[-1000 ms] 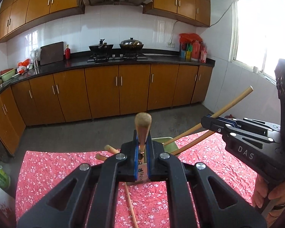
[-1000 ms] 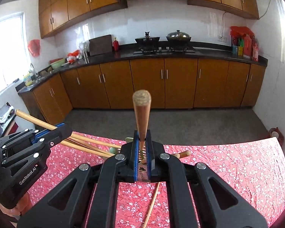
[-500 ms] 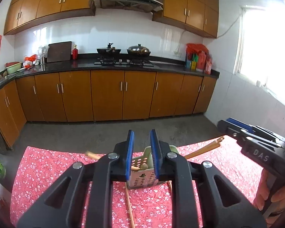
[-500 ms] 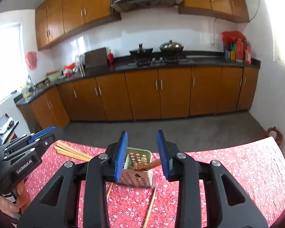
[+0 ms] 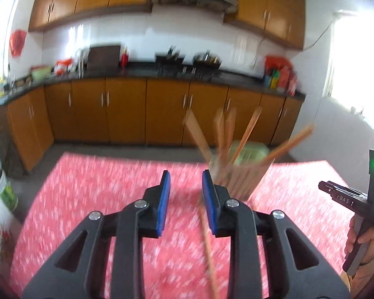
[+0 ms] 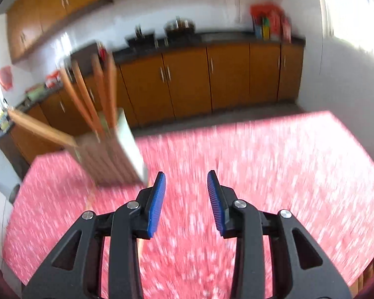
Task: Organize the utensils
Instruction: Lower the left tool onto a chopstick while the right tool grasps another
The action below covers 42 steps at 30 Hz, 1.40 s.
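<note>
Left gripper: your jaws stand apart and are opening; nothing sits between the blue pads.
Right gripper: your jaws stand parted with nothing between them, only cloth below.
Utensil holder: pale green, upright on the red floral tablecloth, just ahead and to the right of your left gripper; in the right wrist view it sits to the upper left. Blur hides its details.
Wooden utensils: several sticks stand fanned out of the holder.
Loose stick: lies on the cloth beside your left gripper's right finger.
Open room: bare cloth spreads wide to the left of your left gripper and to the right of your right one.
Edges: the far table edge runs just behind the holder; floor lies beyond.
Change: a second ago each of your grippers pinched a wooden utensil upright; both are now released and lower, nearer the cloth.
</note>
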{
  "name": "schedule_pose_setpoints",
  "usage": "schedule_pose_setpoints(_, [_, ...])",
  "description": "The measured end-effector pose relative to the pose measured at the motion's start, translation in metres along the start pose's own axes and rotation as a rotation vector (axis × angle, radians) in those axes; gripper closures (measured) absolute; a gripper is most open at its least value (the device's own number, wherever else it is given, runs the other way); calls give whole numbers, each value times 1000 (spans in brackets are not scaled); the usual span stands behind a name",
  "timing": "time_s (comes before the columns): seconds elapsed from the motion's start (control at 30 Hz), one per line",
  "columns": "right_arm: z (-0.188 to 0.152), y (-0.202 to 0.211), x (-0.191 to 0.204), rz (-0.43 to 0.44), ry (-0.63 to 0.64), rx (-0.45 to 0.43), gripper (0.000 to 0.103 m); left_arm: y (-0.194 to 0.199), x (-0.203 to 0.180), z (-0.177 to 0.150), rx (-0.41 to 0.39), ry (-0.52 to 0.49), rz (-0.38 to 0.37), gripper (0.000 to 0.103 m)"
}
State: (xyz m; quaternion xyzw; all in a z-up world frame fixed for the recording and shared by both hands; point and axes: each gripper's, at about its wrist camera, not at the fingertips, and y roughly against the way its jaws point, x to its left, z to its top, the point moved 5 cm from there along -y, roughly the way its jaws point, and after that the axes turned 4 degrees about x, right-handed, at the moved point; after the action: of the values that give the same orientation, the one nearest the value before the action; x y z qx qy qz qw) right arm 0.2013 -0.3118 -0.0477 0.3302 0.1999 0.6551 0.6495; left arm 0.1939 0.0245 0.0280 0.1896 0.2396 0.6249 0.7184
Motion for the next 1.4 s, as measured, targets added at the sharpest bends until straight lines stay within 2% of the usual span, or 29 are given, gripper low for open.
schedule_pose_setpoints(0.03, [-14,-11,-1,9,-7,34,67,-13,7,-18,47,7,15,76])
schedule_pose_setpoints(0.1, [-45,-33,5,55,-16,113,67,-31,14,-42,100,12,25,76])
schedule_pose_setpoints(0.17, [-68,-43,19,106,-8,157,67,-46,15,-64,145,6,30,76])
schedule_pose_setpoints(0.27, [-97,-50,46,165,65,190,68,-63,4,-92,199,6,-7,76])
schedule_pose_setpoints(0.4, [-118,-54,73,151,154,204,69,-75,-16,-116,238,-10,-50,76])
schedule_pose_setpoints(0.43, [-121,-56,77,147,169,208,72,-77,-22,-121,248,-18,-58,76])
schedule_pose_setpoints(0.5, [-128,-59,79,120,193,211,93,-79,-34,-127,258,-32,-62,76])
schedule_pose_setpoints(0.57, [-126,-59,74,98,191,197,94,-85,-46,-132,277,-55,-59,76])
schedule_pose_setpoints(0.7, [-116,-58,46,60,98,191,95,-97,-55,-138,301,-84,-35,78])
schedule_pose_setpoints(0.77, [-113,-58,35,57,72,191,95,-105,-56,-141,319,-92,-10,82])
schedule_pose_setpoints(0.83, [-112,-57,30,47,71,189,95,-112,-54,-145,340,-89,12,91])
schedule_pose_setpoints(0.93, [-112,-56,27,46,76,187,95,-117,-47,-146,341,-77,48,95])
schedule_pose_setpoints(1.07, [-107,-58,28,43,84,183,95,-120,-25,-142,339,-53,89,95])
schedule_pose_setpoints(1.2, [-100,-65,34,35,99,174,95,-123,15,-134,337,-2,143,95])
schedule_pose_setpoints(1.4, [-80,-83,32,1,101,165,95,-129,51,-122,329,39,176,93])
